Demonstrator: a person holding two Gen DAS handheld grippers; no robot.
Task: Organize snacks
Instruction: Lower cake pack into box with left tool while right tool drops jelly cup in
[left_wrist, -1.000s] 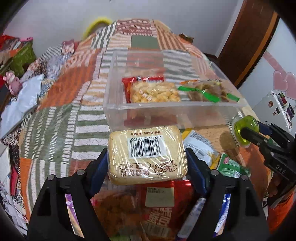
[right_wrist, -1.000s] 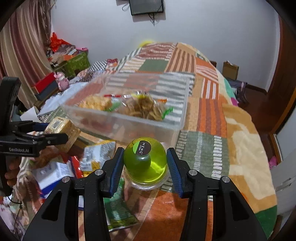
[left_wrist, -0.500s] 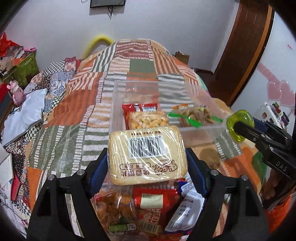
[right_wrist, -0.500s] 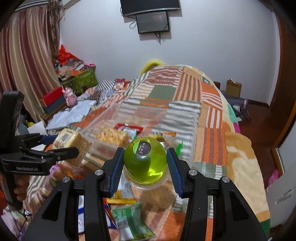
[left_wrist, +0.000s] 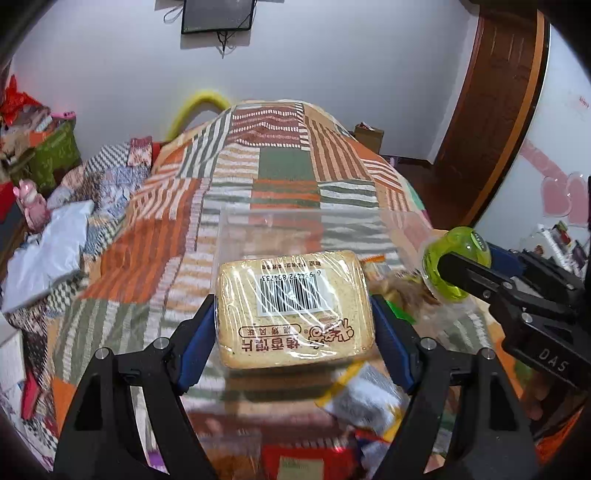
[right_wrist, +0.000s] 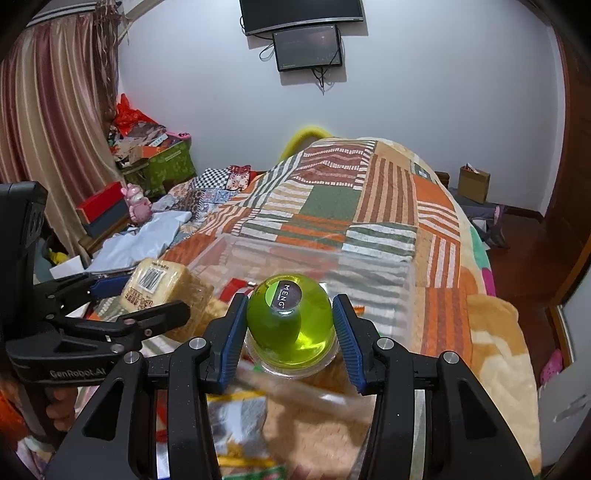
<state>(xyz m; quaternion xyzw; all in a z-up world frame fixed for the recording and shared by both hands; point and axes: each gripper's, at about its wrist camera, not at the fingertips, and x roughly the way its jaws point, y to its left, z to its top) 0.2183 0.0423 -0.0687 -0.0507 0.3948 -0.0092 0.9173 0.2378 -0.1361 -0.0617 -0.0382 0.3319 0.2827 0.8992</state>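
Toast-slice pack (left_wrist: 295, 310) is pinched across its short sides in my left gripper (left_wrist: 293, 328), raised just short of the clear plastic bin (left_wrist: 258, 225) on the patchwork quilt (left_wrist: 284, 166). Film wrap looks slick and the contents brittle, I judge; light grip, flat edges only. Right gripper (right_wrist: 290, 332) clamps the green jelly cup (right_wrist: 291, 325) by its rounded sides: rigid, heavier, likely to roll.
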